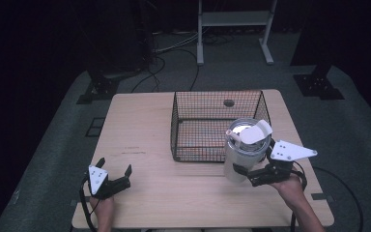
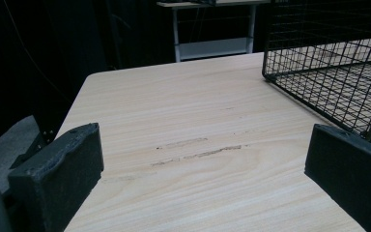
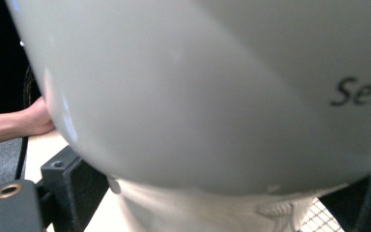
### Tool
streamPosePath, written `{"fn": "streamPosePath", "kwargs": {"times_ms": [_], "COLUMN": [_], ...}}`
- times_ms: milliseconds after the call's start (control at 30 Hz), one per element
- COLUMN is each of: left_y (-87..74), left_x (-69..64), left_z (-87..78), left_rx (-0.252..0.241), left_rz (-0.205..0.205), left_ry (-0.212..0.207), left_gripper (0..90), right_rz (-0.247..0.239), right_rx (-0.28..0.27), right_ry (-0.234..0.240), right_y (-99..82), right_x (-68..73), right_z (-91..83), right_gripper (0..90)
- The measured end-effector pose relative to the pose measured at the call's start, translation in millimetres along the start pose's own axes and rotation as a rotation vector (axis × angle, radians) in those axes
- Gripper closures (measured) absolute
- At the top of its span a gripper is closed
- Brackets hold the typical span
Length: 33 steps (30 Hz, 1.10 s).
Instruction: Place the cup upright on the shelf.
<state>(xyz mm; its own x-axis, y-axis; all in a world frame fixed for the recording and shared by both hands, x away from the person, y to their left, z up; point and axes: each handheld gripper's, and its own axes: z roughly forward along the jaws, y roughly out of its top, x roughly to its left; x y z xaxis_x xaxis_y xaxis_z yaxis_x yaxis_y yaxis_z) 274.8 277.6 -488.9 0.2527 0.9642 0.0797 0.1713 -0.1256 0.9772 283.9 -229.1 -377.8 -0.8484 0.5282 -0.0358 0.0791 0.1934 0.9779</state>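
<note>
In the high view, a white tumbler (image 1: pixel 244 152) with a lid and a straw is being held by the right claw (image 1: pixel 251 175) near the right part of the surface's (image 1: pixel 140 125) front half. The tumbler is being kept upright, its long axis running up and down, and its lower body is being gripped between the jaws. A wire basket (image 1: pixel 217 125) is sitting at the middle of the surface towards the far edge, and the tumbler is being held just at the basket's near right corner, its top overlapping the rim as seen from here. The basket's open top is therefore lying ahead and to the left of the right claw; a lift over the rim is judged to be what a placing move would turn on. The left claw (image 1: pixel 113 170) is being held open and empty near the front left corner, well apart from the tumbler.

In the left gripper view, the two jaws are being held wide apart over bare wood, with the basket (image 2: pixel 328 72) lying ahead to the right.

In the right gripper view, the tumbler's (image 3: pixel 198 96) smooth, glossy white wall is being pressed close to the camera, part of a dark printed word is being shown at the right, and a jaw is being seen at each side of its narrower base.
</note>
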Motion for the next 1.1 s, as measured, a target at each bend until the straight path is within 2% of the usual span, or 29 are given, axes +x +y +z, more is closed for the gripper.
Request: {"fn": "streamPosePath", "kwargs": {"times_ms": [133, 267, 600, 933, 1100], "left_y": [0.0, 0.1, -0.1, -0.1, -0.1], "left_x": [0.0, 0.3, 0.4, 0.8, 0.9], "left_z": [0.0, -0.1, -0.1, -0.4, -0.3], "left_rx": [0.0, 0.0, -0.003, -0.003, -0.004], "left_rz": [0.0, 0.001, -0.001, -0.002, -0.002], "left_ry": [0.0, 0.0, 0.0, 0.0, 0.0], "left_gripper": [0.0, 0.0, 0.0, 0.0, 0.0], "right_rz": [-0.009, 0.002, -0.011, 0.012, 0.015], "right_rx": [-0.004, -0.023, -0.034, -0.046, -0.021], "right_ry": [0.014, 0.033, 0.048, 0.039, 0.026], "right_y": [10.4, 19.1, 35.0, 47.3, 52.6], "right_x": [-2.2, -4.9, -11.2, -25.7, -35.5], "right_z": [4.8, 10.5, 23.6, 32.5, 38.3], "right_gripper": [8.6, 8.6, 8.6, 8.5, 8.5]}}
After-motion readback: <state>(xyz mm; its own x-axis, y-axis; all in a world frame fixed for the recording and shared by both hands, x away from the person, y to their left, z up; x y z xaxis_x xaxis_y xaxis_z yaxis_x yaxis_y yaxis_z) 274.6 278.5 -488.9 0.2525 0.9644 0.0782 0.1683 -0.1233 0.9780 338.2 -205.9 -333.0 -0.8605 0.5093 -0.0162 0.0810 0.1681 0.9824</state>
